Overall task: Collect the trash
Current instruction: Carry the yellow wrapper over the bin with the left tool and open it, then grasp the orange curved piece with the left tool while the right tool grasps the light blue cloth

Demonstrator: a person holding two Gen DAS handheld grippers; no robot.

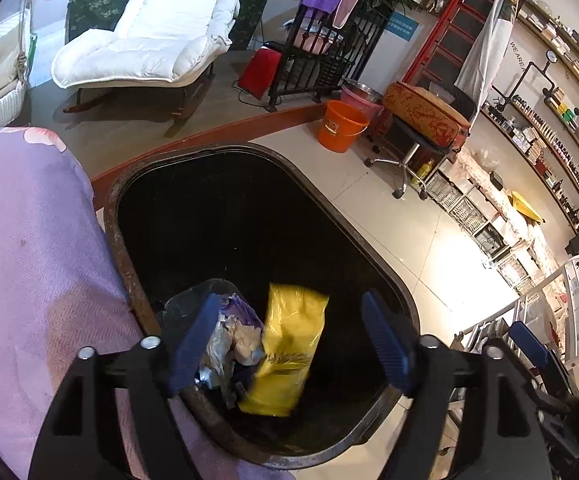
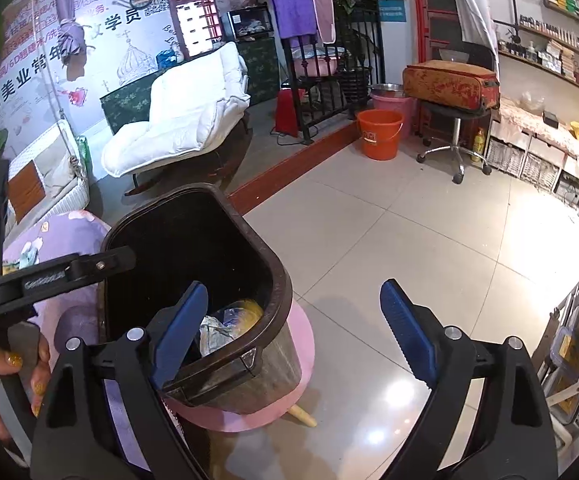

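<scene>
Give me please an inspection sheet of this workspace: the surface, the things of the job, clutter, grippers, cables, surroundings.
Surface: pale tiled floor; purple floral cloth beside the bin.
Job's things: dark trash bin stands on a pink stool; inside lie a yellow packet and crumpled wrappers.
Clutter: orange bucket, pink bucket behind it.
Grippers: left gripper open over the bin, holding nothing; right gripper open, one finger over the bin's rim, holding nothing.
Cables: a dark cord on the floor near the red bag.
Surroundings: white rocking lounger, wheeled stool bearing a red suitcase, wall shelves of products.
</scene>
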